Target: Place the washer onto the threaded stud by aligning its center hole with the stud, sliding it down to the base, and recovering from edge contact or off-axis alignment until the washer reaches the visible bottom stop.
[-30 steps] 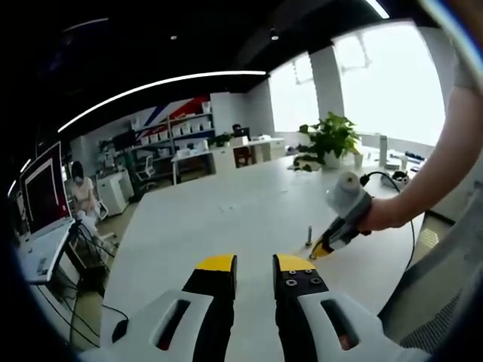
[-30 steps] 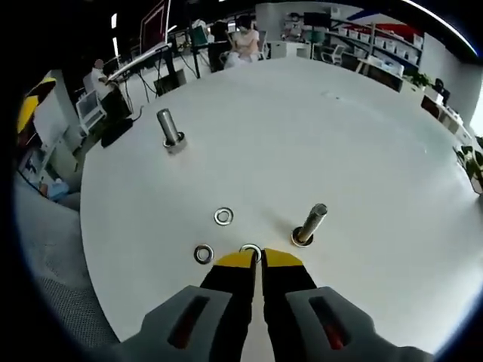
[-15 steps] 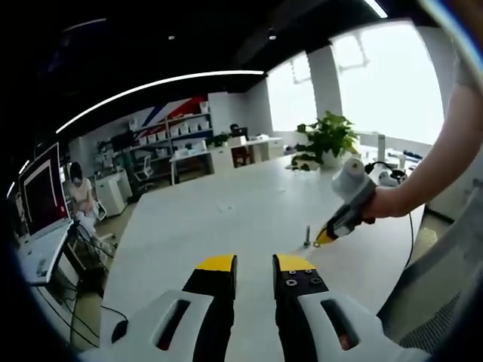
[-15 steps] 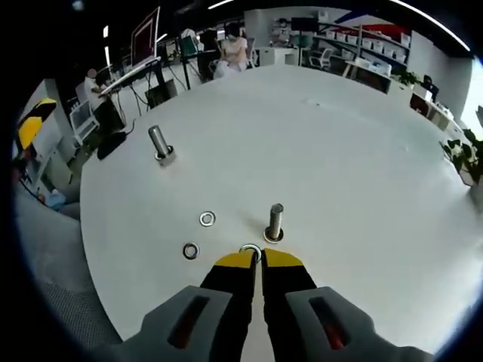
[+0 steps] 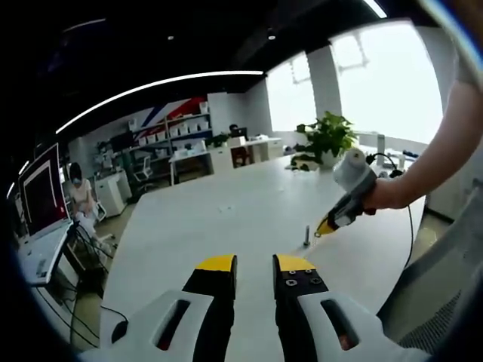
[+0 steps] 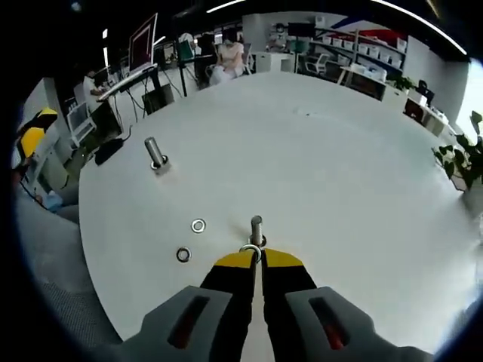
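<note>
Two grippers are in our hands over a large white table (image 6: 339,166). In the right gripper view, our right gripper (image 6: 257,259) has its yellow-tipped jaws pressed nearly together on a washer (image 6: 250,250), which stands out just past the tips. The washer sits right at the threaded stud (image 6: 256,229), low against its near side; we cannot tell whether its hole is over the stud. Two more washers lie flat on the table to the left, a nearer washer (image 6: 183,255) and a farther washer (image 6: 198,225), apart from each other and from the stud. A second stud (image 6: 155,154) stands upright well beyond them, nearer the table's far left edge.

In the left gripper view, our left gripper (image 5: 254,263) hangs above the table with a narrow gap between its jaws and nothing in them. Ahead and to the right, the right gripper shows in a hand (image 5: 383,197), its tip just beside the small upright stud.
</note>
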A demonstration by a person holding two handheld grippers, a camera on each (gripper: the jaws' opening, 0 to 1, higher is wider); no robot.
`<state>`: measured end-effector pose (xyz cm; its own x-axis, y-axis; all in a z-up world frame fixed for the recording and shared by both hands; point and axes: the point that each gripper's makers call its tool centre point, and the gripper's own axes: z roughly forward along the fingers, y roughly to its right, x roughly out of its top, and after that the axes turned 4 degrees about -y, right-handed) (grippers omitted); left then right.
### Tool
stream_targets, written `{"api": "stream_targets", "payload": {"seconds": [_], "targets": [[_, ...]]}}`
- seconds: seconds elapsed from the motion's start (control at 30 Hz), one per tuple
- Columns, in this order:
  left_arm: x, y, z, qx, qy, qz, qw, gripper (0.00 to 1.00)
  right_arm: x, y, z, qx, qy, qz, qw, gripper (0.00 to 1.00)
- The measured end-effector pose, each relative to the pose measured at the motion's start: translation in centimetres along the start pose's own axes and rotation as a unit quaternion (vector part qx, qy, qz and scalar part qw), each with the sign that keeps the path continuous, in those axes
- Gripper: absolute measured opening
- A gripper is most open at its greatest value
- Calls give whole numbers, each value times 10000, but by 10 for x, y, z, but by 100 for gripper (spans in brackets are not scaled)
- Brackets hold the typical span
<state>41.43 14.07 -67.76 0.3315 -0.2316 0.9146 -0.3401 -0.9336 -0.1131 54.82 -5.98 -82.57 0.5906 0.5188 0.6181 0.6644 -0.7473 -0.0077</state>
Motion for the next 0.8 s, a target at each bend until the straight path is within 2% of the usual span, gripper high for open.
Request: {"api": "stream_targets", "payload": {"seconds": [0.37,0.8], "targets": [[0,1,-1,7,-5,33,10000,17,18,2,-9,-29,155,-173,9997,5],[-1,1,-1,26,-35,56,10000,17,32,4,-3,1,191,-223,9996,5]]}}
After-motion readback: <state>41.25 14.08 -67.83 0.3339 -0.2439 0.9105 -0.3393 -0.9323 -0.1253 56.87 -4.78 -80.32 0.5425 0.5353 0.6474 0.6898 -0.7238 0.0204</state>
